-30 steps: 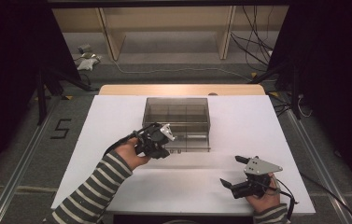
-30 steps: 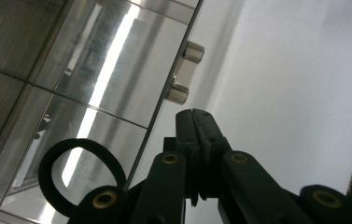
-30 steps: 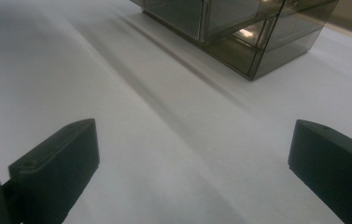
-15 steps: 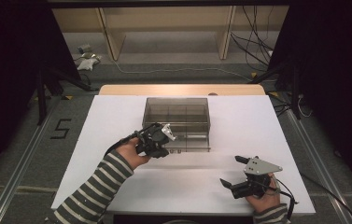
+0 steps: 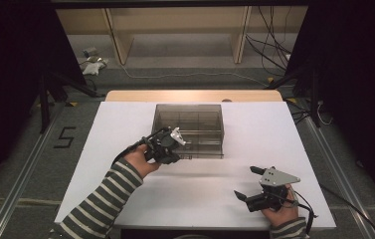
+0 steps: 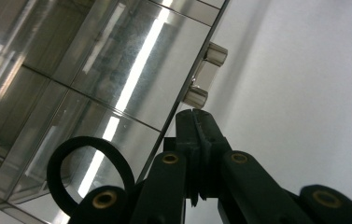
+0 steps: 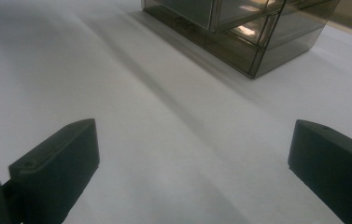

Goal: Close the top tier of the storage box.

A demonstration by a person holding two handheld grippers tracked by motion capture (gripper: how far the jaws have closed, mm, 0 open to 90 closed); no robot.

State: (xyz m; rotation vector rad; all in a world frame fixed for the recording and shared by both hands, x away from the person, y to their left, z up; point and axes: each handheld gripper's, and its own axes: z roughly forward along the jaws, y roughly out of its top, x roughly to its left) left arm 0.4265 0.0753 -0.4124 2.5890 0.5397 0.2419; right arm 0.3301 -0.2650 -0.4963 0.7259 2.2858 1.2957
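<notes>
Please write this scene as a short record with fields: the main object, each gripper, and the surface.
object: smoky transparent drawer box, upright near the table's middle
left gripper: jaws shut, tips at a small clear handle on the box's front; a grip on it cannot be told
right gripper: jaws open, empty, apart from the box
surface: white table

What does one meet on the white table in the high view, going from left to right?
Striped sleeve → left gripper, shut, at the front of the smoky clear drawer box → right gripper, jaws open, resting on the table near its front right corner.
</notes>
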